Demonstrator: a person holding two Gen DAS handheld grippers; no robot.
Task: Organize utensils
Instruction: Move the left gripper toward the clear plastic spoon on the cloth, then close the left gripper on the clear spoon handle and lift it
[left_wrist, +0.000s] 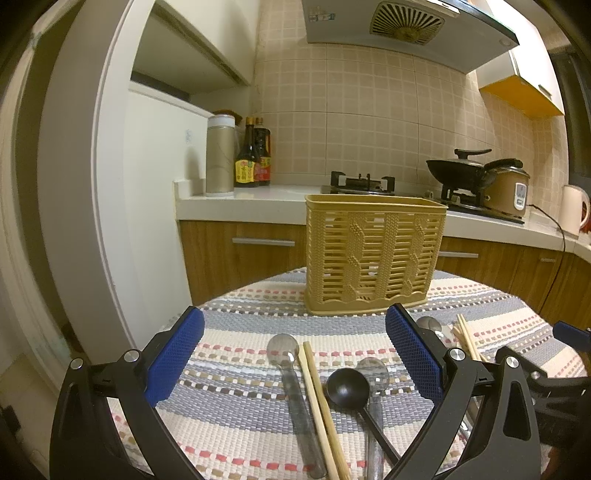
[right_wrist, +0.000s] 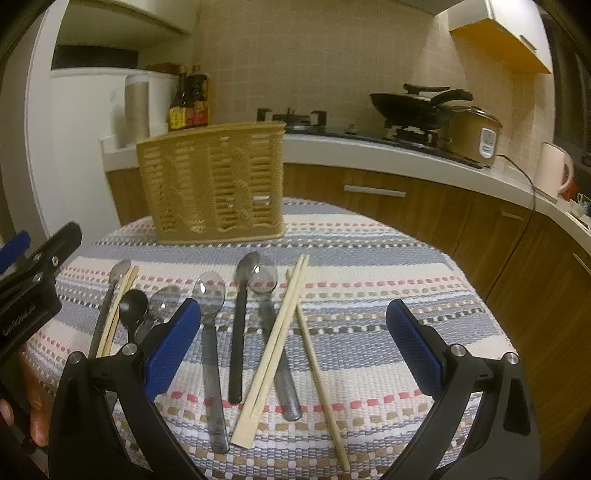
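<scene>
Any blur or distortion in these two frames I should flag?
Left wrist: sharp, with fisheye bending of the door frame and dark corners. Right wrist: the utensil basket looks smeared, as if from motion; chopsticks nearby stay crisp.

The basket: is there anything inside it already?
Through the slats of the basket, in both views, only gaps and the far wall show; no utensil stands above its rim. Its floor is hidden by the solid base. Spoons and chopsticks lie on the cloth.

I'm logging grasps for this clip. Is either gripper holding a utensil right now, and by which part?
Nothing is held. The left gripper and right gripper are both open, above spoons and chopsticks lying on the cloth.
</scene>
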